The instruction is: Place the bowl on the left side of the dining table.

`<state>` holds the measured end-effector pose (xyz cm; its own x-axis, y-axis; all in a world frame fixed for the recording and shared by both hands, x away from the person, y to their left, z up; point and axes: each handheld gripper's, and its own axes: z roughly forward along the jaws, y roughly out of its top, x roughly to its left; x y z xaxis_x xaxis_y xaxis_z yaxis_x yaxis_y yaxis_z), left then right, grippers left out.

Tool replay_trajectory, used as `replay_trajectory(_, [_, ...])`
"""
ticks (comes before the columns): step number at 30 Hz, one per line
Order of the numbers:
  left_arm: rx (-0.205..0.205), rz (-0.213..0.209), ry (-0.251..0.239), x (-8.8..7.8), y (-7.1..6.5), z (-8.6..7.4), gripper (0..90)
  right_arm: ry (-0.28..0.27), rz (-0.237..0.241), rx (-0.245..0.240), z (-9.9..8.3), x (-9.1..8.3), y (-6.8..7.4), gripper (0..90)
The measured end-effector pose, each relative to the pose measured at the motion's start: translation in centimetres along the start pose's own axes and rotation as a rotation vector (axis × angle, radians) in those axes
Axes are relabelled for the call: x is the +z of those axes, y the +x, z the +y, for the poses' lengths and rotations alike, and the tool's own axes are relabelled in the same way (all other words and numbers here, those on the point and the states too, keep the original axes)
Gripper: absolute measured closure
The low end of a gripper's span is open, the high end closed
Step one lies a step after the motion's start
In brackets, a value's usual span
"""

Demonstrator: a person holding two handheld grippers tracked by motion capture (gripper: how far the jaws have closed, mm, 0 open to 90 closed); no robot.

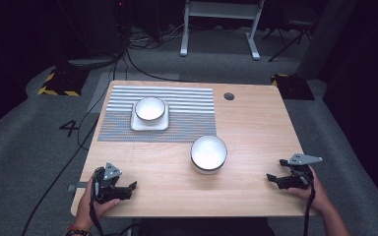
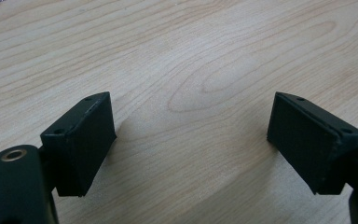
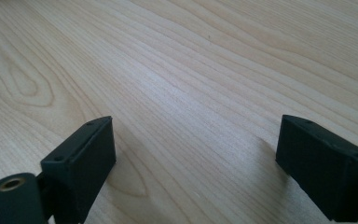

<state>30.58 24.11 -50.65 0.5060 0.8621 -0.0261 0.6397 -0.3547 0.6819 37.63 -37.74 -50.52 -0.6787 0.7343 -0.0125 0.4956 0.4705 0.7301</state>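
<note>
L gripper [image 1: 129, 188] sits at approx 7 o'clock on the table [image 1: 256, 132], jaws spread wide w/ bare wood between them; grasps nothing. R gripper [image 1: 274, 179] at approx 4 o'clock, jaws likewise parted, nothing held. Nearest thing: white bowl [image 1: 208, 153], just below centre, between both grippers, well apart from each. At 11 o'clock a second bowl [image 1: 150, 109] on what looks like a square white plate [image 1: 139, 125], on a striped mat [image 1: 187, 115].
</note>
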Motion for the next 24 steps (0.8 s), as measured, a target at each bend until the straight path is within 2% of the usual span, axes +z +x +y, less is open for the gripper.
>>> replay_trajectory(24, [-0.001,-0.006,0.001,0.00,-0.01,0.00,15.3,-0.001,0.001,0.002,0.03,0.06,0.01,12.0])
